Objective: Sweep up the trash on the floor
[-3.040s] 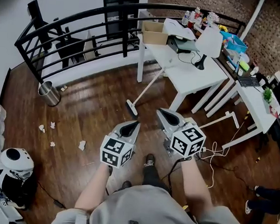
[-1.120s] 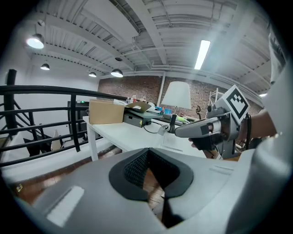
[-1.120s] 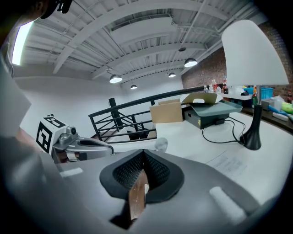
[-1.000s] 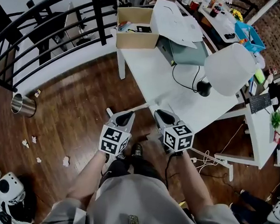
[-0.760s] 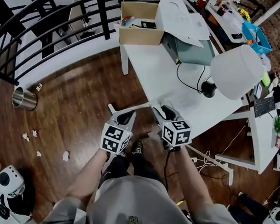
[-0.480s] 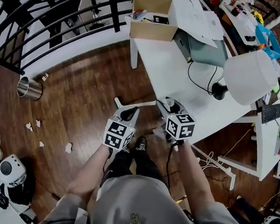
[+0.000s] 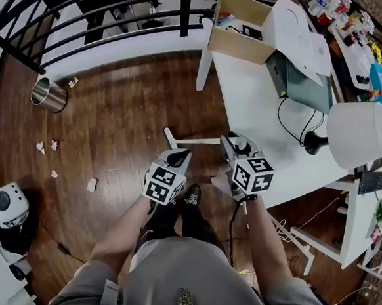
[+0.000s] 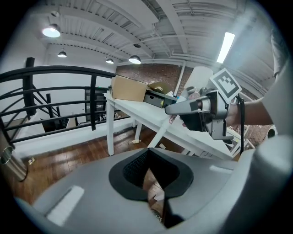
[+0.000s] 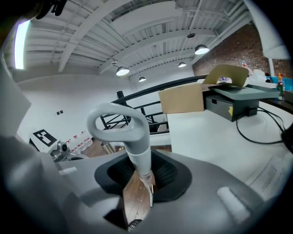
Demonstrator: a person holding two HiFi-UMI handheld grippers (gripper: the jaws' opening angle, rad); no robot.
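From the head, steeply down; from left gripper (image 7: 180, 155) and right gripper (image 7: 229, 141), along the jaws, sharing the white table (image 7: 242, 93).

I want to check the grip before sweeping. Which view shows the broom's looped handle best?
The right gripper view: the looped handle fills the centre, its neck between the right gripper's jaws, which have just been closing. The head view shows it small, from above. In the left gripper view I cannot make the loop out.

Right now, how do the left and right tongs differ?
Left tongs are shut with nothing between them; right tongs have just been closing on the broom handle. Left tongs hang over the floor, right tongs beside the white table. Both carry a marker cube.
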